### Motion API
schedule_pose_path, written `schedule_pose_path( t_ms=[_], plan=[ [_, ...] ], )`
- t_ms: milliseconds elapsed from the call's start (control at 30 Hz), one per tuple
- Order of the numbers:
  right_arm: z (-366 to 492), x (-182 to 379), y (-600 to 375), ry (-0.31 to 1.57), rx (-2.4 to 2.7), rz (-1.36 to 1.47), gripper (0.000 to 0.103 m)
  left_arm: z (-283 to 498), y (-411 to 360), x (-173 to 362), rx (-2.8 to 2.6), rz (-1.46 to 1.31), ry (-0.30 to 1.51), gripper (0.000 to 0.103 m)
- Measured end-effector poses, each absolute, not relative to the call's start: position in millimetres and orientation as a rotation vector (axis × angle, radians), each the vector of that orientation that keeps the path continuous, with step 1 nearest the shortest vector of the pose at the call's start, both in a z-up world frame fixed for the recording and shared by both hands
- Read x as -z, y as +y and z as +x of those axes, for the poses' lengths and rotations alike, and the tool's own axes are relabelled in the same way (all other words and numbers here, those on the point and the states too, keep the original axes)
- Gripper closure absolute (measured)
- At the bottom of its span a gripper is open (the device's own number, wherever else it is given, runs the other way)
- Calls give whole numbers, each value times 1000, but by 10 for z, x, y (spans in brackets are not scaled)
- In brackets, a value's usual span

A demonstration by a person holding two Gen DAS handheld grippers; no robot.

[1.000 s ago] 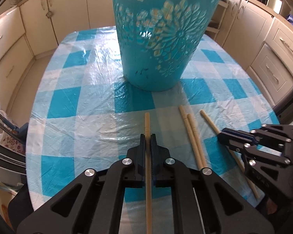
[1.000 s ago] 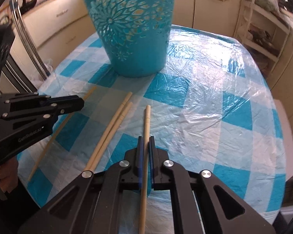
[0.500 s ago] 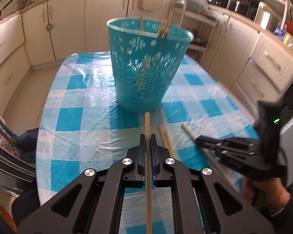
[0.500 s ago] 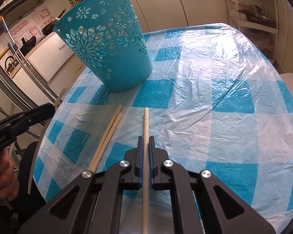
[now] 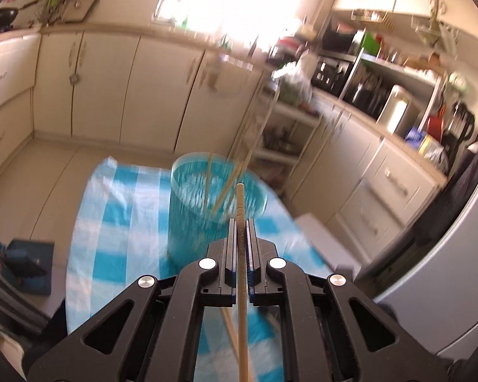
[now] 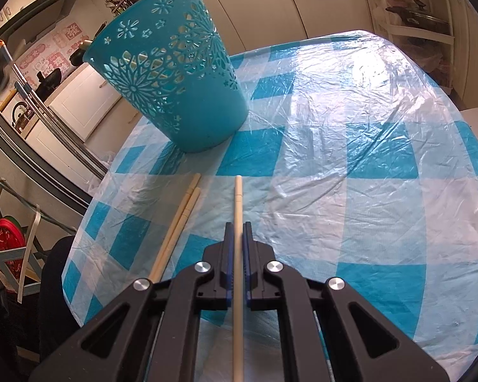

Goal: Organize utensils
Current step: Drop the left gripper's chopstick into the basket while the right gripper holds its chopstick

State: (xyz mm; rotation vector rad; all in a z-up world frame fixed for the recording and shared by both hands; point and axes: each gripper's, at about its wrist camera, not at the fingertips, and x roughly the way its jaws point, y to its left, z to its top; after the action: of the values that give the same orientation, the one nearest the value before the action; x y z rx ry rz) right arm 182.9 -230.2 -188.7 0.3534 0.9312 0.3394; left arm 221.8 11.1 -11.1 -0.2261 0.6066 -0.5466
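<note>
A teal perforated basket [image 6: 172,86] stands on the blue-and-white checked tablecloth [image 6: 350,165]; in the left wrist view the basket [image 5: 191,219] is blurred, seen from above, with chopsticks leaning inside. My left gripper [image 5: 240,222] is shut on a wooden chopstick [image 5: 240,203] and is high above the table, its tip over the basket's near rim. My right gripper [image 6: 238,226] is shut on a pale chopstick [image 6: 238,197] and is low over the table. Two chopsticks [image 6: 180,222] lie side by side to its left.
Cream kitchen cabinets [image 5: 111,86] and a shelf rack [image 5: 286,121] surround the table. A counter with appliances [image 5: 398,108] runs along the right. A fridge [image 6: 32,146] and a chair [image 6: 12,245] stand left of the table edge.
My left gripper has risen high with its chopstick and now looks down on the basket. My right gripper has lifted slightly with its chopstick. The left gripper has left the right wrist view.
</note>
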Motion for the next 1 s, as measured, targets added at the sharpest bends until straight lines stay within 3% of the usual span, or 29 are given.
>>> schedule_pose_path(
  t_ms=[467, 700, 1000],
  plan=[
    [1819, 1884, -2329, 932, -343, 363, 97, 3116, -269, -441, 419, -255, 254, 98],
    [1818, 1886, -2332, 932, -347, 370, 97, 3587, -369, -233, 322, -263, 247, 98],
    [1820, 1892, -2327, 933, -349, 369, 97, 3618, -373, 123, 293, -210, 282, 98]
  ],
)
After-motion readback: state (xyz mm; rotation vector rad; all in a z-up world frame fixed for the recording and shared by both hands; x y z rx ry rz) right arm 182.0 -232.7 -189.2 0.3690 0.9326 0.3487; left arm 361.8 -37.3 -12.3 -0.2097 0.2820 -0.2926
